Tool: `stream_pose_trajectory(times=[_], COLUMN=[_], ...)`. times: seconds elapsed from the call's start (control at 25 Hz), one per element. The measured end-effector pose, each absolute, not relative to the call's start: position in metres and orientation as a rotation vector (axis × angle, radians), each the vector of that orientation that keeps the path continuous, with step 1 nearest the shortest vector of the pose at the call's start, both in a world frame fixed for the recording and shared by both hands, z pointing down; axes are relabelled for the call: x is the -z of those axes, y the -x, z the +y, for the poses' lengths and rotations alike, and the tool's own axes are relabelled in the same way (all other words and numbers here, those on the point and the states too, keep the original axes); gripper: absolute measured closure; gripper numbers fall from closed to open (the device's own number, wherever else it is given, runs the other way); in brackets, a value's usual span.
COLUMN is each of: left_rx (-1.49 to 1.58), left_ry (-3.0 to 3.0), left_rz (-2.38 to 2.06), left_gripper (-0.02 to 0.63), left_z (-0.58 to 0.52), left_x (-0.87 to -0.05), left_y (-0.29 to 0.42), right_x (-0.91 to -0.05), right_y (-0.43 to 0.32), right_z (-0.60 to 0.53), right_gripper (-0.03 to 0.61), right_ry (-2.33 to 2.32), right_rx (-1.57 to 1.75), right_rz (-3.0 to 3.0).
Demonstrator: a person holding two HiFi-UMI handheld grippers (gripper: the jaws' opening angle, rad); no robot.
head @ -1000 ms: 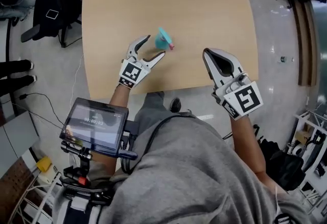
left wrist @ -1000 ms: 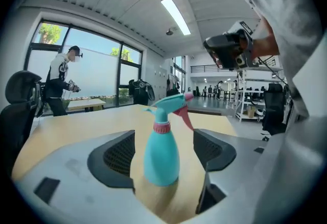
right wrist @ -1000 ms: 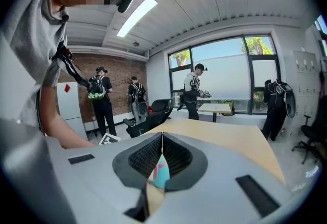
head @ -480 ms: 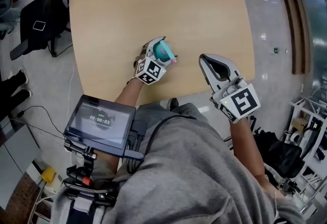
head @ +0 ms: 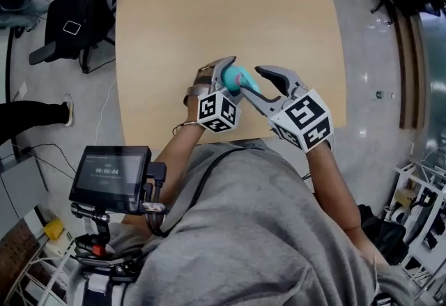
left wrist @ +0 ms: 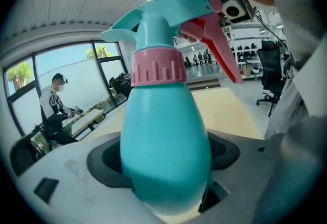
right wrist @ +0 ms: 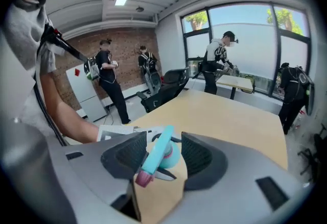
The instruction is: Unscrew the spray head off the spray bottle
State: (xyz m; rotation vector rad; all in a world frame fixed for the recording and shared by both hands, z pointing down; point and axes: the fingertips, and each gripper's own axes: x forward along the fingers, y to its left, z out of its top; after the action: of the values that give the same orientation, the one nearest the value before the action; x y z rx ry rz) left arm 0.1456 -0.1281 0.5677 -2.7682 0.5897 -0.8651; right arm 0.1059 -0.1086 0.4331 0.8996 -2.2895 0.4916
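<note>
Two claws, head view: left claw (head: 232, 77) and right claw (head: 252, 81) meet at frame centre above the counter's (head: 209, 5) lower edge, the teal spray bottle (head: 237, 75) between them.
Left gripper view: left claw's jaws, just widened, pinch the bottle's body low in frame; pink collar (left wrist: 156, 67) and spray head (left wrist: 168, 11) rise above.
Right gripper view: jaws just opened, spread around the spray head at lower centre, pads seemingly not pressing.
Risk: closing on the nozzle or red trigger (left wrist: 217, 44) instead of the collar could flex the head without turning it; the smooth body may spin in the left claw.
</note>
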Motion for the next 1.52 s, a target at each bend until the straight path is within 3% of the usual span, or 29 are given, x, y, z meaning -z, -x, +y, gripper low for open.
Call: stream_pose_trajectory(times=[0.28,0.36,0.6,0.76,1.04,1.2,1.4,1.52], left_rx=[0.99,1.008,0.935,0.827,0.816,0.841,0.793,0.763], left_ry=[2.535,2.506,2.565,2.645,2.663,2.686,2.817,2.866], left_rz=[0.785,0.803,0.663,0.45,0.031,-0.095,0.186,0.524], left_gripper=[0.215,0.215,0.216,0.216,0.216,0.216,0.216,0.216], left_z=[-0.128,-0.135,-0.12,-0.093,-0.045,-0.028,-0.059,-0.094], left_x=[-0.482,-0.476,-0.474,-0.468,-0.476,-0.489,-0.481,-0.473], left_y=[-0.111,-0.105,-0.096,-0.091,-0.099,-0.096,-0.09,-0.081], right_x=[-0.4,-0.396,-0.392,-0.389,-0.399,-0.412,-0.398,-0.359], right_y=[-0.081,-0.072,-0.054,-0.04,-0.048,-0.046,-0.044,-0.049], right_z=[-0.098,-0.101,-0.088,-0.063,-0.016,-0.008,-0.037,-0.079], right_gripper=[0.387,0.428,0.439,0.439,0.439,0.439,0.427,0.342], right_ry=[-0.776,-0.741,-0.555,-0.282,0.45,0.59,0.287,-0.203], right_rx=[-0.428,-0.384,-0.16,0.141,0.949,1.213,0.984,0.708], right_rz=[-2.208,-2.212,-2.236,-2.189,-1.876,-1.664,-1.9,-2.166])
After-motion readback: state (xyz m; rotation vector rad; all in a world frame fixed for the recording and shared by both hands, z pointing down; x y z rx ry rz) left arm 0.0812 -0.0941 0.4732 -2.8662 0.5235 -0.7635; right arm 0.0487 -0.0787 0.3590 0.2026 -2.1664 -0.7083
